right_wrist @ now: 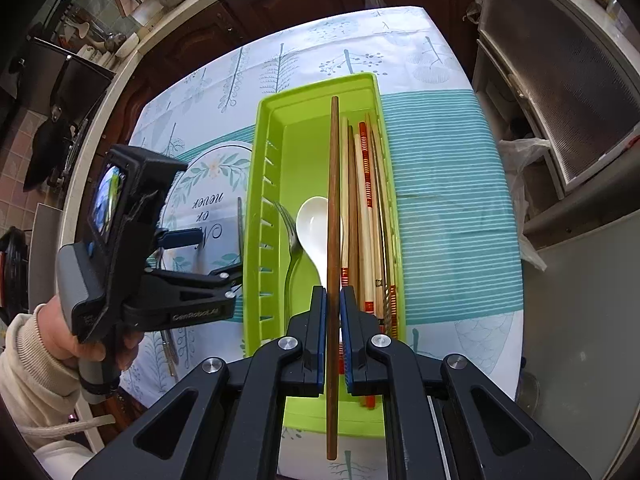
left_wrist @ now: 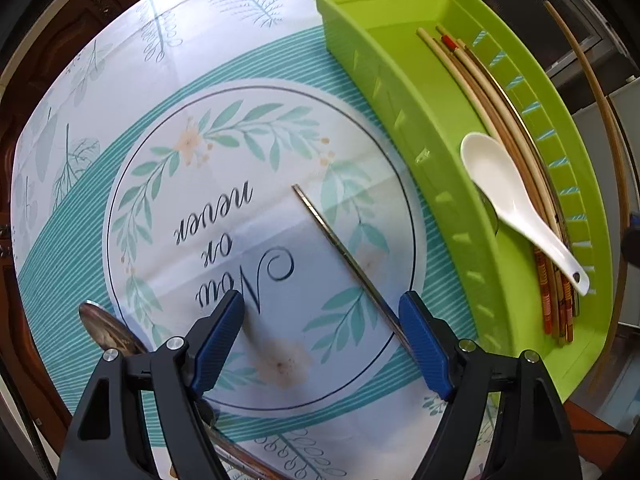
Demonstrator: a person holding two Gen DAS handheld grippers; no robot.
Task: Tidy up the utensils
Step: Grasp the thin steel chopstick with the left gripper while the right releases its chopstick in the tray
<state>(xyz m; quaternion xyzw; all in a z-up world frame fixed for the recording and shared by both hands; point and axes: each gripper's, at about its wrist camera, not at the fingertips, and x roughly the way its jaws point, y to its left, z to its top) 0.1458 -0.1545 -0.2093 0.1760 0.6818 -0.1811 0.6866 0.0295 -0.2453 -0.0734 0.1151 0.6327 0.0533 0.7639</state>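
My left gripper (left_wrist: 322,304) hangs open over the printed tablecloth (left_wrist: 224,168), pointing down at it. A thin metal utensil handle (left_wrist: 340,248) lies on the cloth and runs under the right finger; nothing is gripped. A metal spoon (left_wrist: 106,332) lies by the left finger. My right gripper (right_wrist: 332,296) is shut on a long brown chopstick (right_wrist: 332,200), held above the green tray (right_wrist: 260,160). The tray holds a white spoon (right_wrist: 316,220), a fork (right_wrist: 290,240) and several chopsticks (right_wrist: 366,200).
In the right wrist view a person's hand (right_wrist: 60,336) in a cream sleeve holds the left gripper left of the tray. A kitchen counter (right_wrist: 132,52) curves behind the table. A metal cabinet (right_wrist: 560,100) and a plastic bag (right_wrist: 524,168) stand to the right.
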